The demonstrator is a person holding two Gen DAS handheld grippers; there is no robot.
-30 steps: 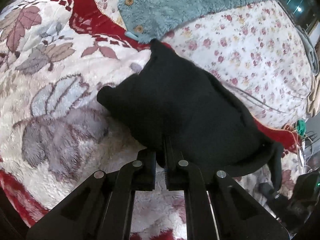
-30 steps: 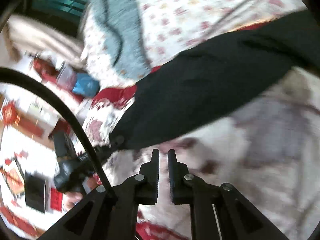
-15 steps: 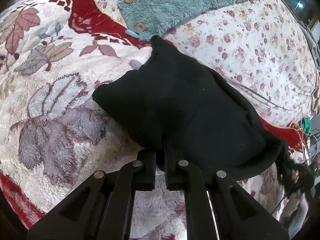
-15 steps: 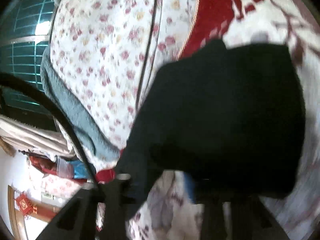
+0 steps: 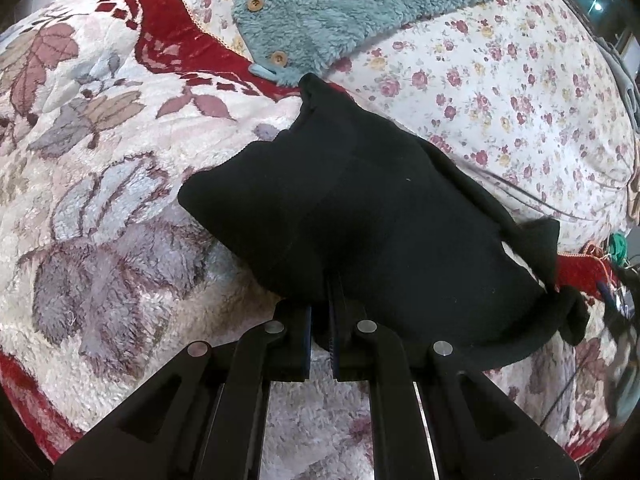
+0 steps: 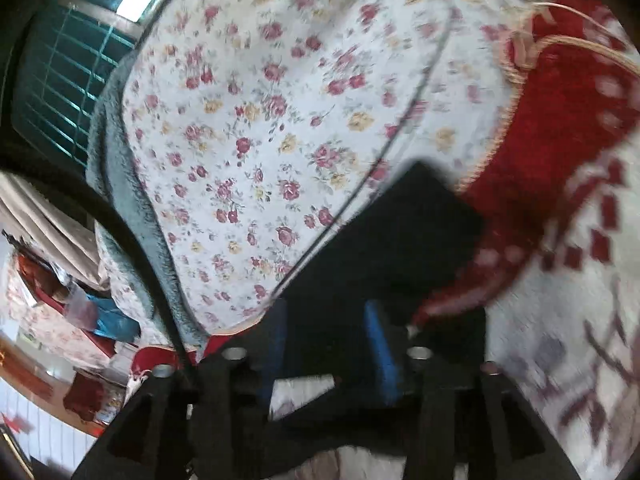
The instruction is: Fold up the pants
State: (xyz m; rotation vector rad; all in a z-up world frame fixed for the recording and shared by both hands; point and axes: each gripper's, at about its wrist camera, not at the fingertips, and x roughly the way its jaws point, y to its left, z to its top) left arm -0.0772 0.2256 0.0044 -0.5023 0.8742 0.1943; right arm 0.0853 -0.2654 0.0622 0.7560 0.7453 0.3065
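The black pants (image 5: 360,216) lie bunched on a plush red and white floral blanket (image 5: 100,168). My left gripper (image 5: 320,312) is shut on the near edge of the pants. In the right wrist view my right gripper (image 6: 326,320) is open, its blue-padded fingers (image 6: 380,344) on either side of a black corner of the pants (image 6: 400,240). That view is blurred by motion, so contact is unclear.
A teal fleece garment with wooden buttons (image 5: 340,12) lies at the far side. A white rose-print quilt (image 5: 500,92) covers the right part of the bed and fills the right wrist view (image 6: 280,120). A thin cable (image 5: 540,204) crosses it. Room clutter (image 6: 60,320) is off the bed edge.
My right gripper opened and swung onto the far corner of the pants. My left gripper kept its hold. The pants' right end has been drawn in and bunched.
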